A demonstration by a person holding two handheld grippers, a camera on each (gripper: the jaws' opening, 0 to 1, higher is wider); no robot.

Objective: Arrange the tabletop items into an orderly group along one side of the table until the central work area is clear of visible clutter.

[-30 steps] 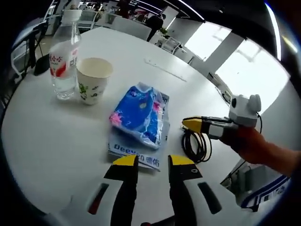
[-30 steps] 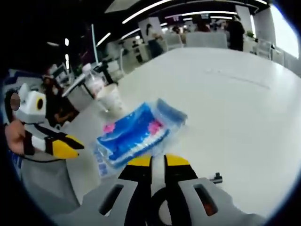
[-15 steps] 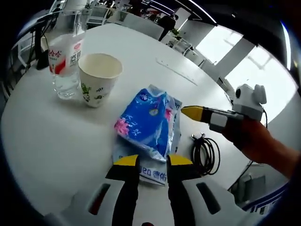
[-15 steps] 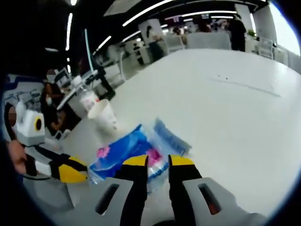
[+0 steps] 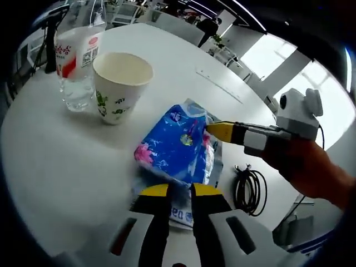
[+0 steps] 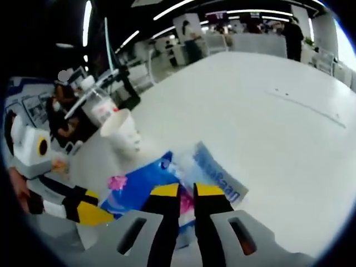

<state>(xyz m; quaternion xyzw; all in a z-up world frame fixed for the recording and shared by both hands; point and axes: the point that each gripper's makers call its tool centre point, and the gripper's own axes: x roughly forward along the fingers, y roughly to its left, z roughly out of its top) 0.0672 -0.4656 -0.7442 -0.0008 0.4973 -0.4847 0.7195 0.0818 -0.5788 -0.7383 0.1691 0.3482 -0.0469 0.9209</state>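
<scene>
Left gripper view: both grippers are closing in since a second ago, left gripper point(image 5: 179, 190) narrowing around the blue packet point(image 5: 177, 146), right gripper point(image 6: 186, 190) pinching its far edge.

Bright windows point(image 5: 289, 72) beyond my white table point(image 5: 67, 167), ceiling light strips point(image 6: 167, 11) overhead, chairs point(image 6: 217, 41) and standing people point(image 6: 290, 33) in the background office

One clear plastic water bottle with a red-and-white label point(image 5: 75, 55). One white paper cup with a green print point(image 5: 120, 84). One blue plastic tissue pack with pink flowers point(image 5: 177, 143), one flat clear packet with blue lettering point(image 6: 218, 177). One coiled black cable point(image 5: 249, 190). One round white table point(image 5: 61, 161). Two yellow-tipped grippers: left gripper point(image 5: 179, 191), right gripper point(image 6: 186, 189).
</scene>
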